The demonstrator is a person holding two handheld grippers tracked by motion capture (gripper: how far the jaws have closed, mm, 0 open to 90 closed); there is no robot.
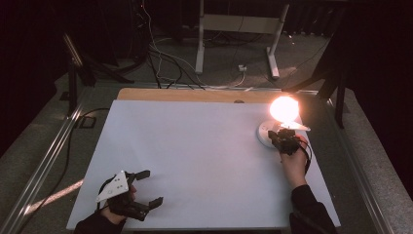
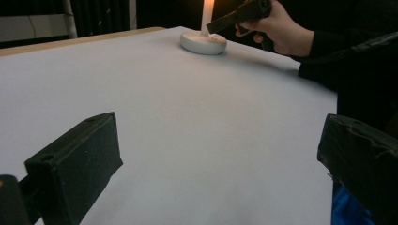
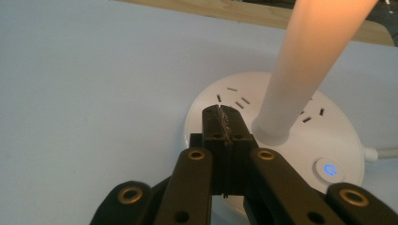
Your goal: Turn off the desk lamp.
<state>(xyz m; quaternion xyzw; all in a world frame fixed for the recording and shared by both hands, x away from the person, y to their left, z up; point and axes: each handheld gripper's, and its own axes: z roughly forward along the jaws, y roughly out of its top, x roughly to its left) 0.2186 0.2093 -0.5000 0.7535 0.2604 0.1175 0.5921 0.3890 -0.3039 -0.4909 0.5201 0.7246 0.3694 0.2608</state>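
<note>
A white lamp with a round base (image 1: 265, 134) stands at the table's far right, its head (image 1: 284, 108) glowing bright. My right gripper (image 1: 278, 134) hovers at that base with its jaws shut and empty. In the right gripper view its tips (image 3: 220, 112) sit over the base (image 3: 338, 136), just left of the pale stem (image 3: 305, 65); a blue-lit power button (image 3: 327, 169) lies to the right. My left gripper (image 1: 152, 187) rests open at the front left, nothing between its jaws (image 2: 220, 154). Its view shows the lamp base (image 2: 202, 43) and the right gripper (image 2: 213, 26) far off.
A white sheet (image 1: 195, 156) covers the table, with a wooden strip (image 1: 195, 95) along the far edge. A cord (image 3: 380, 153) leaves the lamp base on its right. Cables (image 1: 165, 63) and a desk frame (image 1: 238, 29) lie on the floor beyond.
</note>
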